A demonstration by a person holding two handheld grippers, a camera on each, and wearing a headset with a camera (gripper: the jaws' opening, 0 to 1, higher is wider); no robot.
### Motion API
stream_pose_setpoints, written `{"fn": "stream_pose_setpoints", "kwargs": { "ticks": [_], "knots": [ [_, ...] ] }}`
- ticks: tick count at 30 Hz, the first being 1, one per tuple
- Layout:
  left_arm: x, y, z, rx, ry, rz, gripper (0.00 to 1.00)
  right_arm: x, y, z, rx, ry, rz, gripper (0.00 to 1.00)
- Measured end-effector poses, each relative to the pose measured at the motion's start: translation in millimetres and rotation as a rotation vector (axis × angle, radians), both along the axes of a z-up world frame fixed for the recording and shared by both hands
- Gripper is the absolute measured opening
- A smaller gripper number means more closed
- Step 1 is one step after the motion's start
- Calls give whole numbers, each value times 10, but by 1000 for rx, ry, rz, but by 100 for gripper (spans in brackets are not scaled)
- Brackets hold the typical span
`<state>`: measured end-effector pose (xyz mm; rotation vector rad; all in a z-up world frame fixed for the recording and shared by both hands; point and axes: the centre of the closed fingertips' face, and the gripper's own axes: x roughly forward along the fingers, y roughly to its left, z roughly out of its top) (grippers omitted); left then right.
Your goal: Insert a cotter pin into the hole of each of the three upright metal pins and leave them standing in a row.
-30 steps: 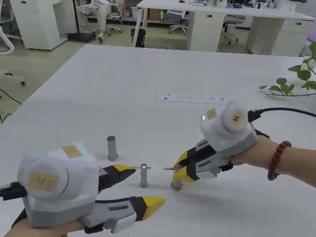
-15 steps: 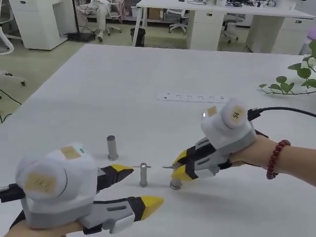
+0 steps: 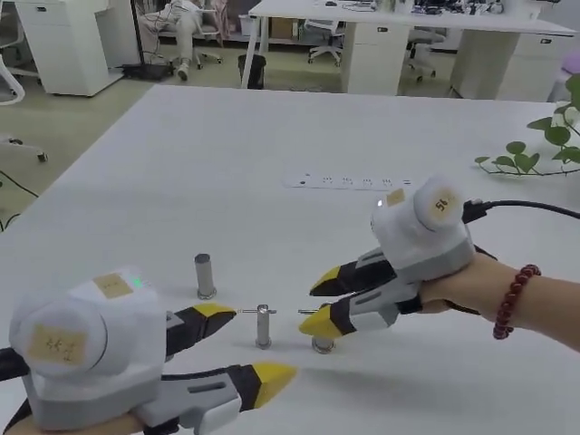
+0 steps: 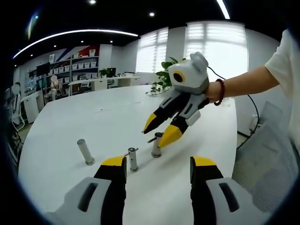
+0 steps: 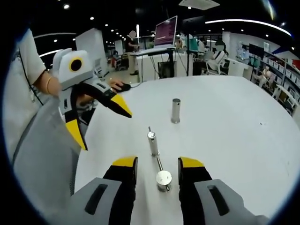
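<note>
- Well, both gape empty: left claw [image 3: 254,343], right claw [image 3: 314,306] straddling the end pin [image 5: 164,178].
- It looks stiff yet tippable; pinch the slim cotter pin [image 5: 159,163] by its head.

The left pin [image 3: 205,275], at nine o'clock of the row, the middle pin [image 3: 263,324] and the right pin [image 3: 322,343] are bare grey metal, smooth with a dull sheen. The flat top of the right pin gleams brighter in the right gripper view. The thin cotter pin [image 3: 246,312] through the middle pin looks like bright metal wire. The table [image 3: 272,181] is smooth, matt white. The left gripper [image 4: 158,164] and right gripper [image 3: 308,311] have matt light-grey plastic bodies, with black jaws ending in slightly glossy yellow tips. At three o'clock of the right gripper sits a bracelet [image 3: 513,299] of glossy dark-red beads.
</note>
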<state>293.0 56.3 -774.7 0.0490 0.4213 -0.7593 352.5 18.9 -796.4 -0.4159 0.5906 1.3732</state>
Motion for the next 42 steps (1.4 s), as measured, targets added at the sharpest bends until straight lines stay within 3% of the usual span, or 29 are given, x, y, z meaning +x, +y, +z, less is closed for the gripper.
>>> {"fn": "stream_pose_setpoints", "kwargs": {
  "ticks": [6, 22, 42],
  "knots": [
    [-32, 111, 30, -21, 8, 33, 57, 6, 119, 134, 56, 7, -23, 37],
    [-72, 306, 23, -4, 9, 74, 68, 216, 644, 250, 64, -12, -45, 40],
    [-44, 331, -31, -6, 3, 93, 65, 575, 1211, 29, 69, -55, -41, 35]
  ]
}}
